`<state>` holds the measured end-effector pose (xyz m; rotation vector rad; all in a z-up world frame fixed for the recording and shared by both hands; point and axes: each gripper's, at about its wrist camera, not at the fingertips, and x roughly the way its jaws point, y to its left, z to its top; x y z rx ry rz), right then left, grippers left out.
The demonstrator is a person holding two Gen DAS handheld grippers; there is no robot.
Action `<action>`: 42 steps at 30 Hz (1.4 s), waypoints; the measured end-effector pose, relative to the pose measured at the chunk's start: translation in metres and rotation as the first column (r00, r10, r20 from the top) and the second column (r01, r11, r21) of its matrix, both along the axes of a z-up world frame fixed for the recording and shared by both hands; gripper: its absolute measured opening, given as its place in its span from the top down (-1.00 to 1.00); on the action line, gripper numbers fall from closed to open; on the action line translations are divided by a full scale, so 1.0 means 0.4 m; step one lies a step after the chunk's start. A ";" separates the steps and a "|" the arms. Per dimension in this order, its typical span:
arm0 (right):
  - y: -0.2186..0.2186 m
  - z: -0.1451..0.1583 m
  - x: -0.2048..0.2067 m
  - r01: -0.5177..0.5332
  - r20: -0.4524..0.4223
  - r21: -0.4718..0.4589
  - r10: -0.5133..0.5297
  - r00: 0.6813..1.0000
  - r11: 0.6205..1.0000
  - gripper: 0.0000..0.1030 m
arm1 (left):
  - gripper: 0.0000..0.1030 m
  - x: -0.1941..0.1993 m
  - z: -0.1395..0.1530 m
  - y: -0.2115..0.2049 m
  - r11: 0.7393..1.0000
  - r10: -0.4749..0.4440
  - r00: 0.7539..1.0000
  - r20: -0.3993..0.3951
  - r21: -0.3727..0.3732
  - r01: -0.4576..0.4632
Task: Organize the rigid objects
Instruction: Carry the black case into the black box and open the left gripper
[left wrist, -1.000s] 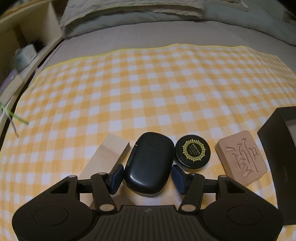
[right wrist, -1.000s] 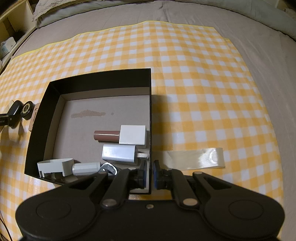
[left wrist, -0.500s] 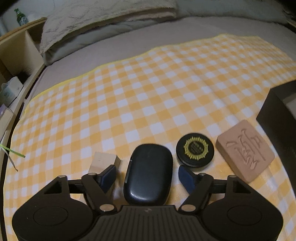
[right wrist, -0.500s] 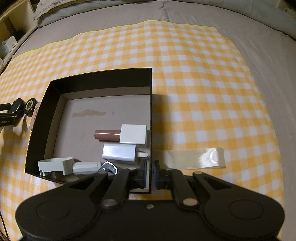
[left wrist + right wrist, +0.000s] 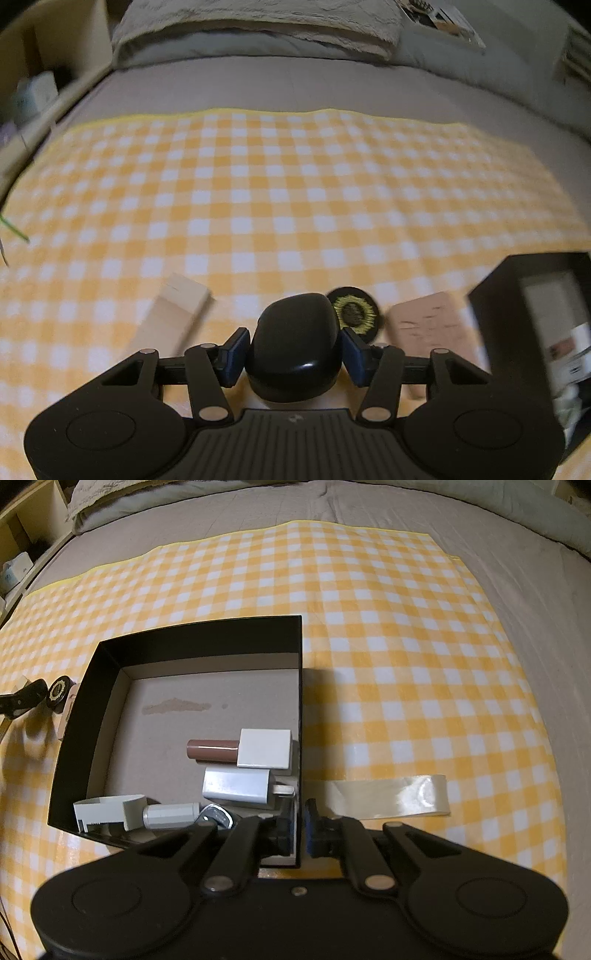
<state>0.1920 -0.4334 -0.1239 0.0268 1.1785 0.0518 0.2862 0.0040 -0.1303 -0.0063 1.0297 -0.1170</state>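
Observation:
My left gripper is shut on a black oval case and holds it above the checked cloth. Behind it lie a round black tin with a gold emblem, a carved pink block and a pale wooden block. My right gripper is shut on the right wall of an open black box. The box holds a brown lipstick tube, a white cube, a white charger and other small items. The box also shows in the left wrist view.
A strip of clear tape lies on the cloth right of the box. The yellow checked cloth covers a grey bed. Pillows lie at the far end, with wooden shelves at the left.
My left gripper has closed on the black case and lifted it, moving right toward the box. The right gripper and the box have not moved.

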 end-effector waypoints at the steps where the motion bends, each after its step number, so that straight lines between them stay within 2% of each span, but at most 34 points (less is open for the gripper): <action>1: 0.000 0.000 0.000 0.001 0.000 0.001 -0.001 1.000 1.000 0.90 | -0.04 -0.005 0.001 -0.008 1.000 0.004 1.000 -0.009 -0.017 -0.004; 7: 0.002 -0.002 -0.002 -0.002 0.004 0.000 0.002 1.000 1.000 0.90 | -0.04 -0.024 0.013 -0.060 0.999 0.001 1.000 -0.013 -0.035 -0.001; 16: 0.009 0.008 -0.002 -0.006 0.007 0.000 0.006 1.000 1.000 0.90 | -0.04 -0.023 0.073 -0.113 0.996 0.013 0.997 0.073 -0.088 -0.006; 25: 0.009 0.013 -0.002 -0.004 0.008 -0.001 0.004 1.000 1.000 0.92 | -0.04 -0.053 0.114 -0.260 0.980 -0.091 0.989 0.117 -0.167 0.110; 36: 0.009 0.050 -0.003 0.004 0.019 0.003 -0.004 1.000 1.000 0.95 | -0.04 -0.094 0.098 -0.497 0.942 -0.218 0.971 0.098 -0.240 0.235; 42: 0.010 0.063 -0.009 0.009 0.020 0.011 -0.010 1.000 1.000 0.95 | -0.04 -0.076 0.035 -0.591 0.935 -0.220 0.974 0.059 -0.274 0.227</action>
